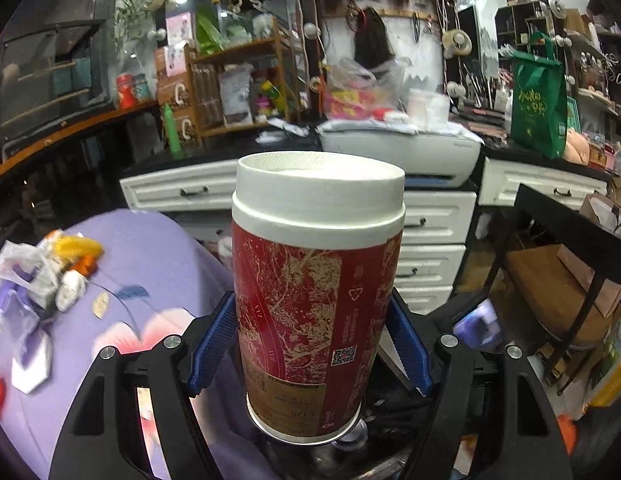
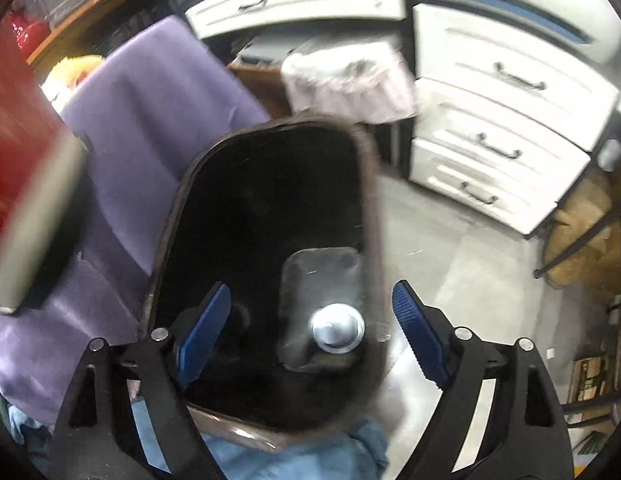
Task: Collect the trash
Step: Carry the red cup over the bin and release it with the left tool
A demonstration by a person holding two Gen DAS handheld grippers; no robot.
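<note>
Our left gripper (image 1: 312, 336) pinches a red canister (image 1: 314, 300) between its fingers. Our right gripper (image 2: 310, 336) hangs with fingers spread over a black bin (image 2: 266, 208).

canister (image 1: 316, 296): red, gold-patterned cylinder with white neck, open top, upright
bin (image 2: 266, 264): black, open, apparently holding a clear item with a silver cap (image 2: 336, 328); view blurred

- Your left gripper (image 1: 312, 354) holds the canister (image 1: 316, 292) upright between its pads.
- Left of it, wrappers (image 1: 42, 276) lie heaped near the cloth-covered table's (image 1: 158, 256) far left edge.
- Behind stand the drawers (image 1: 434, 240).
- Your right gripper (image 2: 312, 332) hangs over the bin (image 2: 270, 216), which stands right of the table.
</note>
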